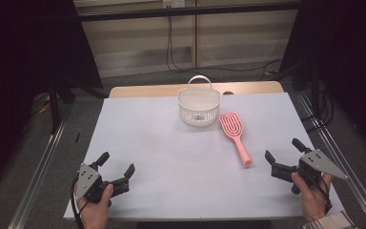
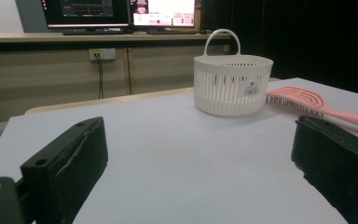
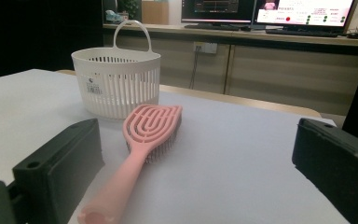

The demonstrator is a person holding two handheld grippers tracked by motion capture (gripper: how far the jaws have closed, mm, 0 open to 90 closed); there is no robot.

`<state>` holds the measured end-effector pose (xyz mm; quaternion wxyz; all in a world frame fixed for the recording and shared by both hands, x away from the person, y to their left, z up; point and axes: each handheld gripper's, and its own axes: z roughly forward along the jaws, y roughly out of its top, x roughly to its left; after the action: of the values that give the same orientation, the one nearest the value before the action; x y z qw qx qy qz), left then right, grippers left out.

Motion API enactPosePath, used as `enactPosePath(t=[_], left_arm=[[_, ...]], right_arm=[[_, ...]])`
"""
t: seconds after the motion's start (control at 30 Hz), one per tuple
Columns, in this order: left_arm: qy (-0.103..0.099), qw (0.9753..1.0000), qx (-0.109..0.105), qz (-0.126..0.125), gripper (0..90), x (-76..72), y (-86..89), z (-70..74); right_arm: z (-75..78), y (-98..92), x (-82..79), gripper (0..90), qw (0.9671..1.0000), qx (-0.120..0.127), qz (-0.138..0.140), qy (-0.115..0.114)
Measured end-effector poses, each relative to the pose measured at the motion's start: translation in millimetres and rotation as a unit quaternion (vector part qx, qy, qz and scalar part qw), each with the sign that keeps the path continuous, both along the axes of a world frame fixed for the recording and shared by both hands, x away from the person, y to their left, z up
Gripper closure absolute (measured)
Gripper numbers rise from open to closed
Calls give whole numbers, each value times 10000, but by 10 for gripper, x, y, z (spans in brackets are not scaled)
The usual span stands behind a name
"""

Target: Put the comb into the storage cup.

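A white slotted basket [image 1: 198, 106] with a loop handle stands upright at the far middle of the white table sheet [image 1: 162, 157]. Just right of it lies a pink vented hairbrush [image 1: 236, 135], head toward the basket, handle pointing at the near right. My left gripper [image 1: 117, 165] rests open at the near left, nothing between its jaws; its view shows the basket [image 2: 232, 84] and the brush [image 2: 317, 105] far ahead. My right gripper [image 1: 282, 152] is open at the near right, a short way from the handle end; the brush [image 3: 140, 144] lies ahead of its left jaw, the basket [image 3: 115, 81] behind.
The sheet covers a wooden table [image 1: 147, 90] with metal rails [image 1: 43, 162] along both sides. Cables [image 1: 181, 62] hang beyond the far edge. Monitors [image 2: 121, 11] stand on a bench behind.
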<state>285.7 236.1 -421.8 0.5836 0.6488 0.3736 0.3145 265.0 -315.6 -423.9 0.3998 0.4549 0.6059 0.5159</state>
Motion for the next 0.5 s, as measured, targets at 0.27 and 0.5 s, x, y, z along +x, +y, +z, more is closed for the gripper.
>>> enactPosePath(t=[0.27, 0.5], left_arm=[[9, 9999, -116, 56, 38, -2, 2, 9], [-22, 10000, -34, 7, 38, -39, -24, 15]], right_arm=[[-14, 12, 21, 9, 9999, -66, 111, 46], [-4, 21, 20, 6, 9997, -25, 248, -46]])
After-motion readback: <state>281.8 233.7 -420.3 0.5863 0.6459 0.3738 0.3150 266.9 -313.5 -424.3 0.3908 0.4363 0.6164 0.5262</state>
